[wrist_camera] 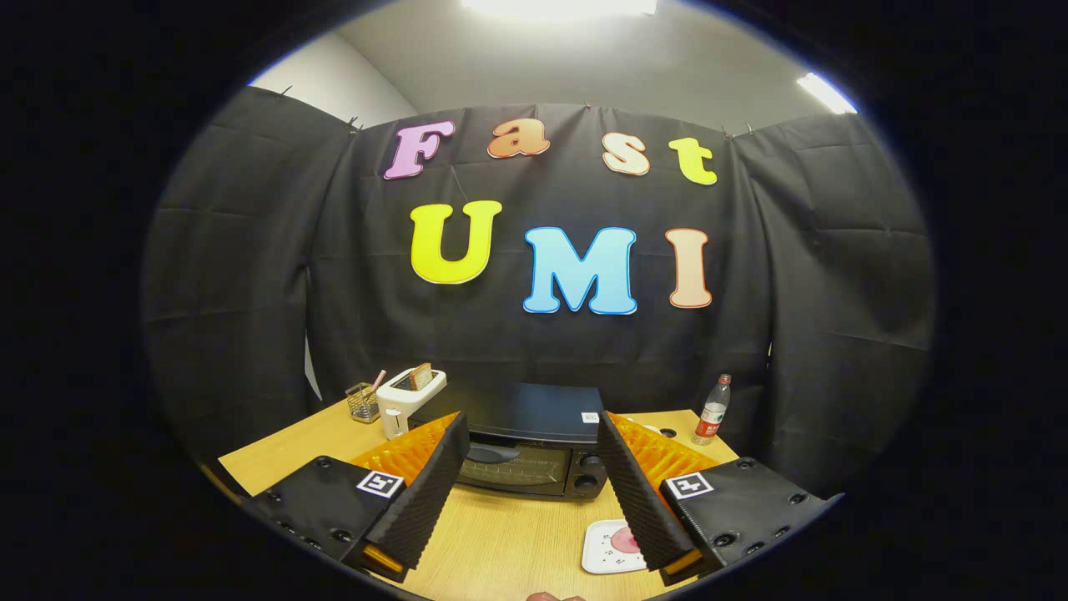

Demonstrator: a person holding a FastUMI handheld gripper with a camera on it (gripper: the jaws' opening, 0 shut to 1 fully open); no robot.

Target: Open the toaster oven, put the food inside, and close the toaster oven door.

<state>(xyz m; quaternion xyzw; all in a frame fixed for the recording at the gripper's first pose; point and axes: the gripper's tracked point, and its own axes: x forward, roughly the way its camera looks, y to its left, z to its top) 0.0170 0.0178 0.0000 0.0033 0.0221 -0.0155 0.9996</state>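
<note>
While my tongs hang released and empty above the tabletop, I should ease down to the shut door of the toaster oven just ahead, hooking its handle squarely.

We see the gripper held above the wooden counter with its jaws spread wide and nothing between them. Just beyond them sits the black toaster oven, its door closed. Left of it stands a white toaster with a slice of bread in its slot, and a small wire basket beside that. A plastic bottle stands to the right. A white plate with pink food lies by the right jaw.
</note>
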